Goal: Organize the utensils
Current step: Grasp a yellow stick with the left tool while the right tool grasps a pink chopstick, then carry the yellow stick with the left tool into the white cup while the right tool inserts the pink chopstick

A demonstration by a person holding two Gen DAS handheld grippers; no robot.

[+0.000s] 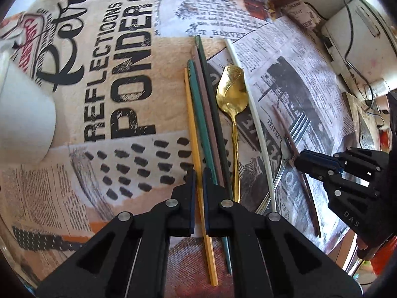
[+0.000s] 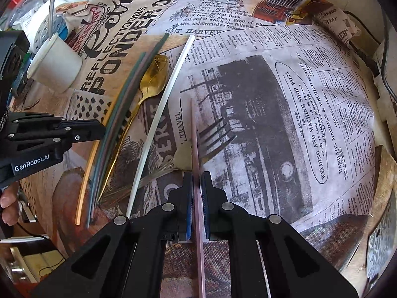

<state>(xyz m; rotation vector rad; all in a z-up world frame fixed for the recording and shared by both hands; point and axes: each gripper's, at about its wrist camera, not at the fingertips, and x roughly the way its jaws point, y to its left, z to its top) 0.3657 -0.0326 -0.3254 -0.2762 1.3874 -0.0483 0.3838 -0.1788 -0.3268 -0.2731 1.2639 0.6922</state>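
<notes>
**Both claws on chopsticks, sorting roughly half done**

Left wrist view: left claw [image 1: 198, 173] narrowed round the yellow chopstick [image 1: 196, 154], fingers either side; gripped or just bracketed, can't tell for sure. Immediately right of claw: teal chopstick [image 1: 198, 114], mauve chopstick [image 1: 208, 119], dark green chopstick [image 1: 211, 94], lying parallel & touching. Further right: gold spoon [image 1: 232, 92], then white chopstick [image 1: 250, 104], then fork [image 1: 292, 134]. White cup [image 1: 24, 124] well off to left on the surface [image 1: 124, 168]. Right claw [image 1: 297, 160] far right, on a brown chopstick [image 1: 307, 188] lying across the fork.

Right wrist view: right claw [image 2: 197, 181] closed on the brown chopstick [image 2: 194, 134], stick running straight ahead betw. the pads and over the fork [image 2: 213, 139] just ahead. White chopstick [image 2: 161, 104] left of claw, gold spoon [image 2: 151, 79] beyond it, coloured bundle further left near left claw [image 2: 99, 129]. Cup [image 2: 57, 67] far left, ahead.

Progress, judged: four coloured sticks already aligned; white & brown sticks, spoon, fork not yet grouped. Cup as holder only a guess.
</notes>
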